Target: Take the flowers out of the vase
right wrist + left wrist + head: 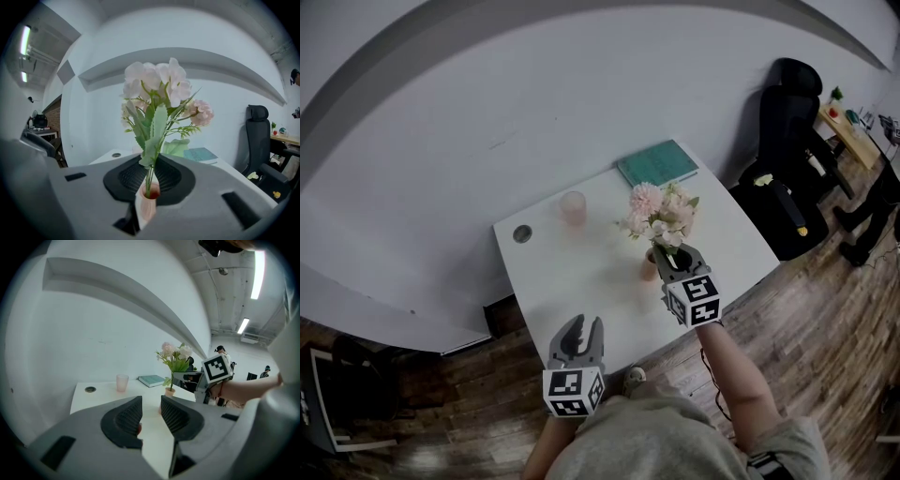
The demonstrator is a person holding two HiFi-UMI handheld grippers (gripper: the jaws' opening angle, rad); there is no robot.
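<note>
1. State of my right gripper (pixel 150 164): the jaws are clamped on the stems (pixel 149 174) of the flowers (pixel 157 86). The grip sits low on the stems, just above the mouth of the vase (pixel 146 206).
2. State of my left gripper (pixel 151 401): the jaws stand apart with nothing between them. Only bare tabletop (pixel 101 392) shows through the gap.
3. Location of the task items: the flowers are in the vase near the right half of the tabletop. The blooms rise above my right jaws and the vase hangs directly below them. The stem ends sit inside the vase mouth, so I judge the removal not yet done.
4. Controlling relation: the long axis of the stems runs upright, in line with the vase. The vase lies straight below the clamping point, not to either side.
5. Consequence for the next move, as I judge it: the pull should run straight up along the stem axis. A sideways pull would lever the stems against the rim and tip the vase.
6. Hand proximity: my right gripper is on the stems. My left gripper is well apart from the vase, toward the near edge of the tabletop.
7. Risk: nothing restrains the vase. I judge it light enough to ride up with the stems unless my left jaws steady it.
</note>
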